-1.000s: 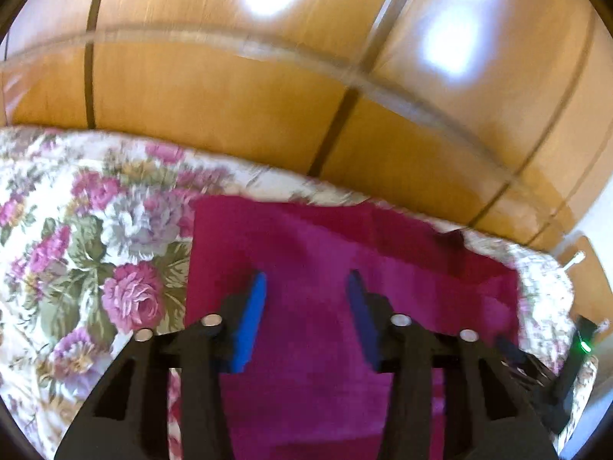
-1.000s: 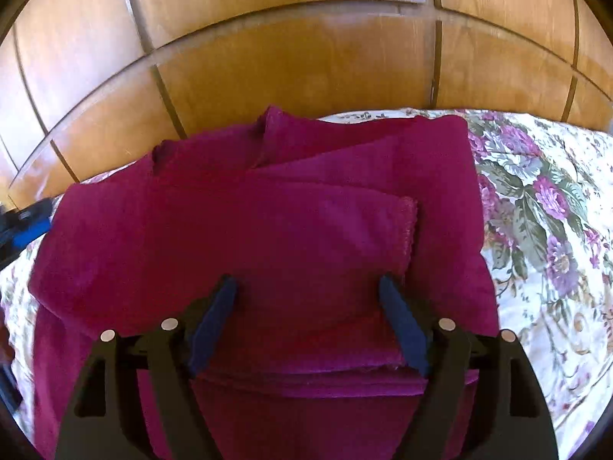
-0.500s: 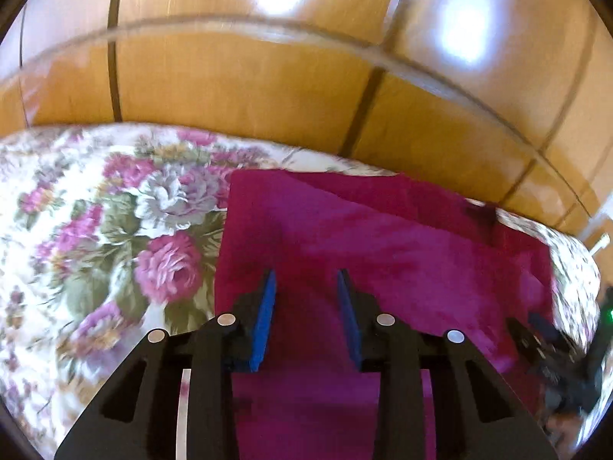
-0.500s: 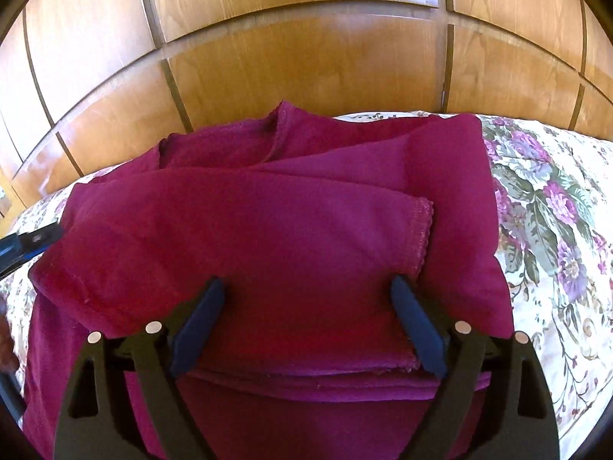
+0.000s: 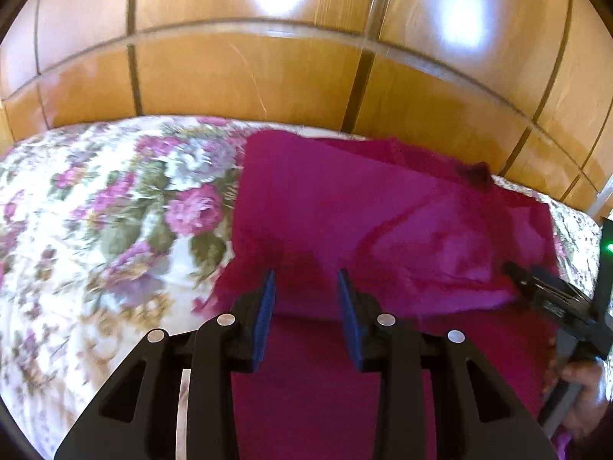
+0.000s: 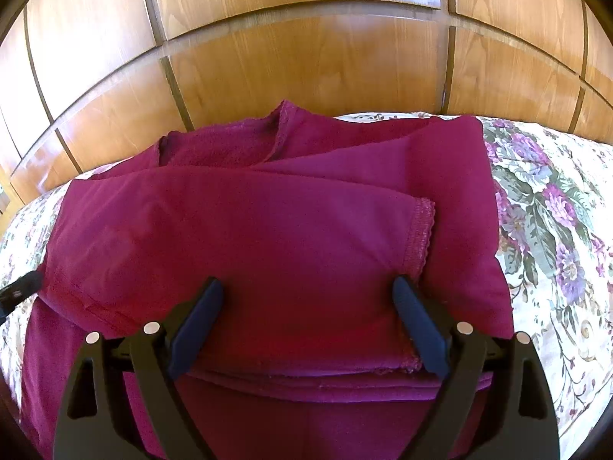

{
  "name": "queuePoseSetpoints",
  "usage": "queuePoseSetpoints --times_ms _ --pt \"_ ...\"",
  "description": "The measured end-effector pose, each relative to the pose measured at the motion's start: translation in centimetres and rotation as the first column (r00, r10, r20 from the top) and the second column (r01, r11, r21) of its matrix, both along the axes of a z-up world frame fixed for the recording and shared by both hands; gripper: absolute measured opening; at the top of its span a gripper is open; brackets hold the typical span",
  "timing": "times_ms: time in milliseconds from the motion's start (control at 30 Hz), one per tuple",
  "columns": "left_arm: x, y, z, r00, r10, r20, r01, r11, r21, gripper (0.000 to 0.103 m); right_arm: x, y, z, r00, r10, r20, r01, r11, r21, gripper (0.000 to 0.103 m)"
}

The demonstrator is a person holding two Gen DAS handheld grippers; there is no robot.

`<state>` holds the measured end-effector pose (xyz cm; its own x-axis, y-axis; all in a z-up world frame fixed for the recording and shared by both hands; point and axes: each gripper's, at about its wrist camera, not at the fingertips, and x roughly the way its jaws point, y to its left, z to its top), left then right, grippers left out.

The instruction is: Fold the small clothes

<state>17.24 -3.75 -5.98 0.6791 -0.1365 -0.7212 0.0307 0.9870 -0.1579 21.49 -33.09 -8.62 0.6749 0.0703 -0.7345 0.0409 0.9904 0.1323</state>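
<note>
Bright, warm light. White glare patches on glossy wood panels (image 5: 268, 76), top of both views. Left view motion-blurred, floral bedspread (image 5: 115, 211) smeared; right view sharper. Strong fisheye curvature, dark vignette at corners.

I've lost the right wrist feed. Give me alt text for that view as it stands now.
The right claw is open wide over a partly folded magenta garment, its blue fingers low against the top layer, gripping nothing. A hemmed sleeve cuff lies beside the right-hand finger. The garment rests on a floral bedspread before wooden panelling.
</note>
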Motion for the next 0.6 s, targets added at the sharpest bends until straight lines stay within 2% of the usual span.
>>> queuePoseSetpoints --times_ms 67,100,200,267,400,600 --pt "-2.0 0.0 1.1 1.0 -0.012 0.025 0.012 1.0 -0.005 0.032 0.0 0.4 0.4 1.0 -0.003 -0.009 0.002 1.0 -0.028 0.095" --pt "-3.0 -0.1 1.5 0.999 -0.017 0.039 0.016 1.0 0.003 0.032 -0.1 0.6 0.6 1.0 0.001 -0.015 -0.002 0.999 -0.035 0.101" --pt "-6.0 -0.3 2.8 0.995 -0.032 0.089 0.029 0.999 0.041 0.033 -1.3 0.9 1.5 1.0 -0.005 -0.012 0.005 1.0 -0.018 0.101" --pt "-8.0 -0.2 3.3 0.993 -0.033 0.116 0.025 0.998 0.065 0.052 -2.8 0.8 1.9 1.0 -0.022 -0.004 0.023 1.0 0.016 0.101" --pt "-10.0 0.4 3.5 0.992 -0.042 0.119 0.037 0.998 0.045 0.052 -5.5 0.5 1.8 0.998 -0.032 -0.046 0.035 0.996 0.076 0.101" --pt "-12.5 0.7 2.7 0.994 -0.04 0.098 0.037 0.999 0.036 0.052 -9.8 1.3 0.7 0.996 -0.011 -0.088 0.016 0.998 0.055 0.101"
